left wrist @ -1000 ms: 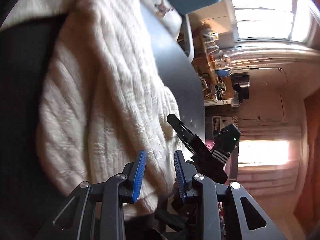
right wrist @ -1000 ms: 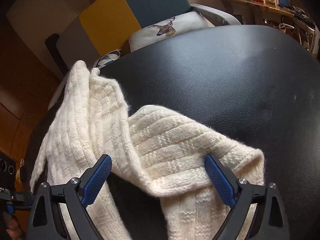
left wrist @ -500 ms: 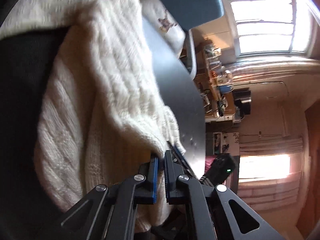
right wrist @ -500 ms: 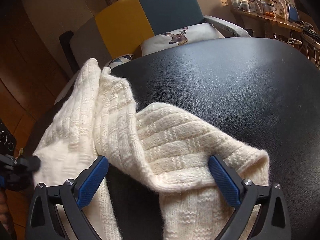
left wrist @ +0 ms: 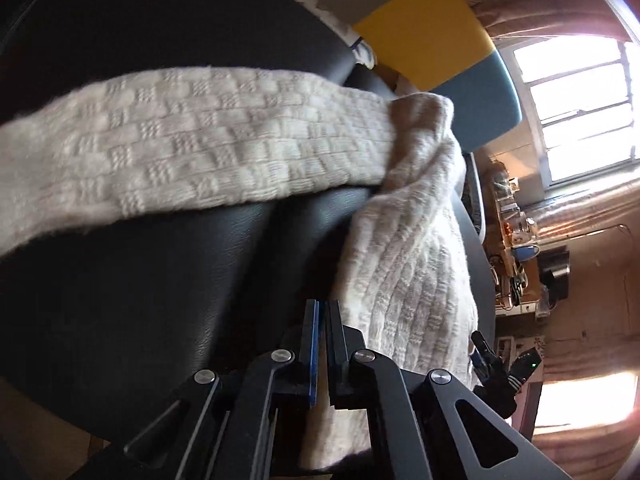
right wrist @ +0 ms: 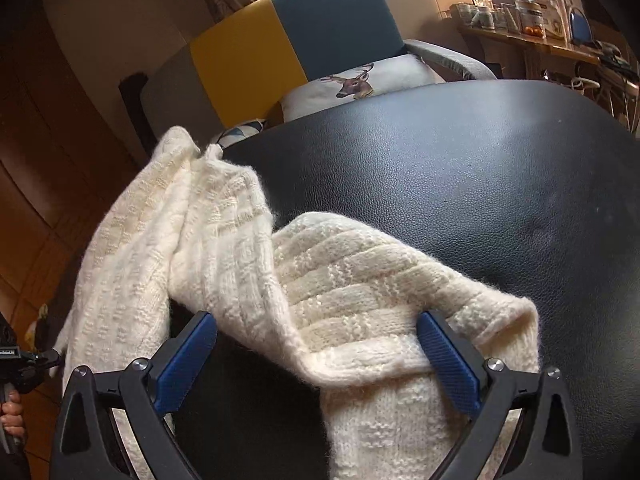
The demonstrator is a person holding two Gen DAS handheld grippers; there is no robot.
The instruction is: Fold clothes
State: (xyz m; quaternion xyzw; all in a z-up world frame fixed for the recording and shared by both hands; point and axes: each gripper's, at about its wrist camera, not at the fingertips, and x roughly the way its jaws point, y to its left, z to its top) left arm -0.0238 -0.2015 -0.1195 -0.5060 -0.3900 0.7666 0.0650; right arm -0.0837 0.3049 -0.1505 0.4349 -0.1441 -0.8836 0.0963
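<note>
Cream knitted fabric of a sweater [right wrist: 248,280] is spread over the black leather surface [right wrist: 460,184] through the left and centre of the right wrist view, one fold lying between the widely parted blue pads [right wrist: 450,360] of the right gripper [right wrist: 316,354], which is released. In the left wrist view the left gripper [left wrist: 322,320] is seen at lower centre, clenched, though whether cloth is pinched cannot be told. A yellow-and-teal chair [right wrist: 304,28] is seen at upper centre.
</note>
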